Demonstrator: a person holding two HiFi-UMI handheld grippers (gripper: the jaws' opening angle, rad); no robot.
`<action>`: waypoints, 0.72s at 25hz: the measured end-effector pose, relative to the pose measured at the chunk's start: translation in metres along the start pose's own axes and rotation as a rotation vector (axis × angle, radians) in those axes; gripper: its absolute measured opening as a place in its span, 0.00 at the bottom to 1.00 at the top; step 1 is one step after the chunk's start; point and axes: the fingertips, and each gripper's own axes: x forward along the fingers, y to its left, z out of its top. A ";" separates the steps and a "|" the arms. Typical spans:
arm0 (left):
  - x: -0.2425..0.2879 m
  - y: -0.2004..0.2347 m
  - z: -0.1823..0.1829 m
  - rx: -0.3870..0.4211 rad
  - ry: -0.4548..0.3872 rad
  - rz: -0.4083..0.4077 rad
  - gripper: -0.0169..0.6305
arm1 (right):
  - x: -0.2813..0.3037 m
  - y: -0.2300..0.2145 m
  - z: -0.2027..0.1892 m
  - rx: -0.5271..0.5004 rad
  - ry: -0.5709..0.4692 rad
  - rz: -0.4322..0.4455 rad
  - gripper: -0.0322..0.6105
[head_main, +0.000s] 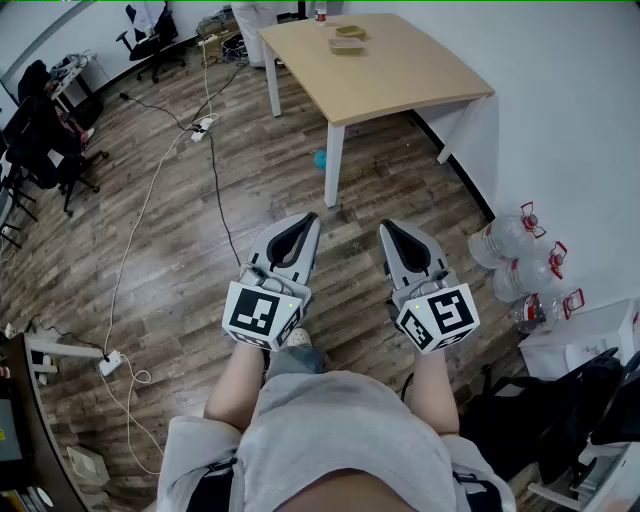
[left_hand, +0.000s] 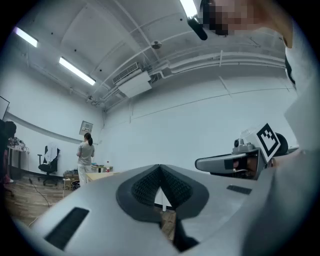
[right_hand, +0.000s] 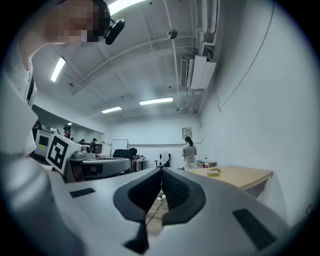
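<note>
Head view: left gripper (head_main: 308, 222) and right gripper (head_main: 388, 230) hang side by side over the floor (head_main: 180, 260), jaws pressed together on nothing. Nearest ahead, a small blue thing (head_main: 320, 158) lies by the desk leg (head_main: 334, 170); too small to identify, probably light, best pinched across its middle.

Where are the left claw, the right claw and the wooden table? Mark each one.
left claw (head_main: 312, 217): head view, where its closed fingertips meet.
right claw (head_main: 383, 226): head view, where its closed fingertips meet.
wooden table (head_main: 400, 70): head view, bare part of its top.
</note>
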 end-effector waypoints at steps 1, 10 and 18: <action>0.000 0.002 0.001 0.002 0.000 0.000 0.05 | 0.002 0.001 0.000 0.001 0.002 -0.001 0.07; 0.011 0.022 0.000 0.003 -0.006 -0.004 0.05 | 0.025 -0.002 -0.001 0.004 0.008 -0.006 0.07; 0.024 0.052 -0.003 0.003 -0.007 -0.014 0.05 | 0.060 -0.001 -0.003 0.000 0.015 0.000 0.07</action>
